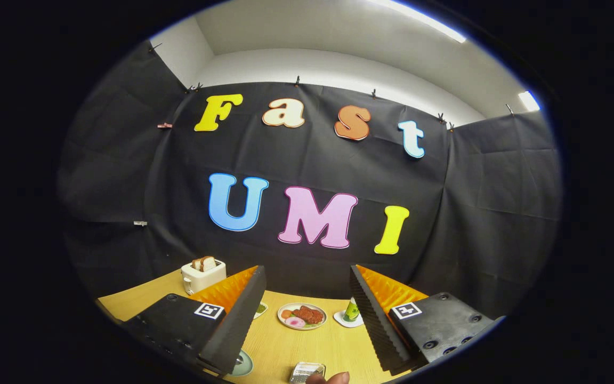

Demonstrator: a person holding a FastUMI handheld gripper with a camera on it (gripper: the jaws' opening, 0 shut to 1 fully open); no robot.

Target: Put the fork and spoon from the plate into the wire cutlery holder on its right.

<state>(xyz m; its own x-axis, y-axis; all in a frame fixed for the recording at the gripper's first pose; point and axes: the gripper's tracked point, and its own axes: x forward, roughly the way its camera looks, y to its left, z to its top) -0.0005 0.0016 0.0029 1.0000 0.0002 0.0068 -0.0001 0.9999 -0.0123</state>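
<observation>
gripper (307, 298) fingers spread, empty - wire cutlery holder (307, 372) just below. fork/spoon probably light, stiff, slippery - grab mid-handle.

Tool (307, 314) raised, fingers wide apart, nothing between.

Toaster (203, 275) w/ bread, food plate (301, 316), can (351, 310).

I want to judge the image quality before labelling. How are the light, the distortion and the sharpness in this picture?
Gripper view: strong fisheye bending, so the table edge curves; bright ceiling strip lights glare at the top; the table is evenly lit, with no hard shadows; the food plate beyond the open gripper is small but fairly sharp; the fingertip at the near edge is blurred.
</observation>
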